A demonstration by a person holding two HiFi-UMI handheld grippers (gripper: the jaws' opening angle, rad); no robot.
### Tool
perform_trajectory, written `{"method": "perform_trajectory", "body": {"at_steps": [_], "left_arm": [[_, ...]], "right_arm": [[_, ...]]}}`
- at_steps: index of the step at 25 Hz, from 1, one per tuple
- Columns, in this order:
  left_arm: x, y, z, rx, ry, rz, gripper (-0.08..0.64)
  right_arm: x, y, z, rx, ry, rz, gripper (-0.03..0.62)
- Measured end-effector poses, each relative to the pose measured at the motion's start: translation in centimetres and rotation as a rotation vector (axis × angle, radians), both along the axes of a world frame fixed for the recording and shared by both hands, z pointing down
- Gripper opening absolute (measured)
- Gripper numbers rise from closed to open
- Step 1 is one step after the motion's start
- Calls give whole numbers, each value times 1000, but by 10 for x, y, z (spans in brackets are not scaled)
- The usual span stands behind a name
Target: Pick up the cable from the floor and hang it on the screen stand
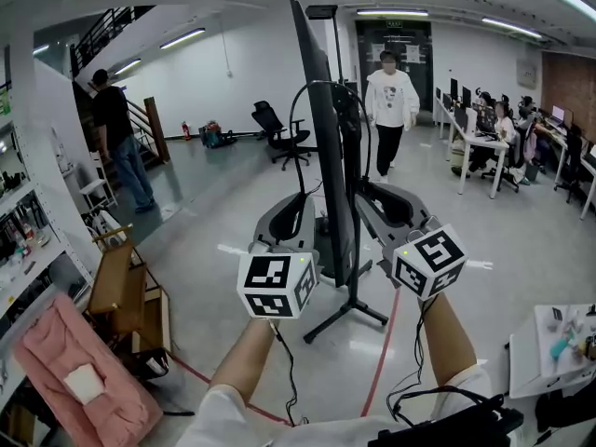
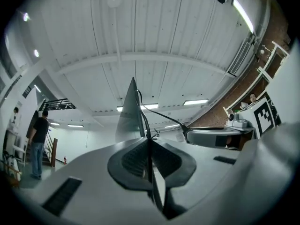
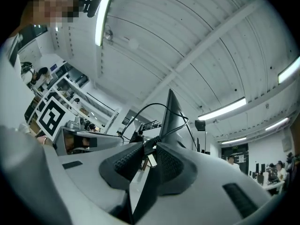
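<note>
Head view: my left tool (image 1: pixel 296 203) and right tool (image 1: pixel 389 198) each pinch the thin black cable (image 1: pixel 291 119), lifting its loop across the tall dark screen stand (image 1: pixel 328 156), ready for hanging.

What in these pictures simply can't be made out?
- Screen face: the head view sees it edge-on, so what it shows is hidden.
- Whether the cable rests on the screen's top: too thin to tell in the head view.
- Jaws of the left gripper and right gripper in the head view: hidden by the grippers' own bodies.
- Cable's lower run: hidden below the grippers in every view.
</note>
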State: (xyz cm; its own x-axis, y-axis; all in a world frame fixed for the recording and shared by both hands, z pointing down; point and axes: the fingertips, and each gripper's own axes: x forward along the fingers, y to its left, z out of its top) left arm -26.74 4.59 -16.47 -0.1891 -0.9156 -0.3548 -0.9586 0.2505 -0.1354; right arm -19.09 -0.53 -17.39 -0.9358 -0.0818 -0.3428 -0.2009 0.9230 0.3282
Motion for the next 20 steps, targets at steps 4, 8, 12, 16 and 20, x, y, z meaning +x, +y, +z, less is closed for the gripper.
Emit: {"method": "perform_trajectory", "body": {"at_steps": [4,8,12,16,20], "left_arm": [[-8,-1,-29,31,-13,-31,20],[-13,-2,-58,57,-62,-66,20],[-15,-1,-86,88,-93,-94,20],[-27,-2,-113,105,-102,-138,21],[-46,-8,-134,115,-109,-198,21]], "right_arm": [[-9,0,-28,18,-44,-11,100],[-18,1,-49,41,-82,-22,99],[-20,2,-74,79,-111,-25,100],[-21,-3,-107,107,-135,-20,100],[-27,-15,-136,97,-156,-22,99]]}}
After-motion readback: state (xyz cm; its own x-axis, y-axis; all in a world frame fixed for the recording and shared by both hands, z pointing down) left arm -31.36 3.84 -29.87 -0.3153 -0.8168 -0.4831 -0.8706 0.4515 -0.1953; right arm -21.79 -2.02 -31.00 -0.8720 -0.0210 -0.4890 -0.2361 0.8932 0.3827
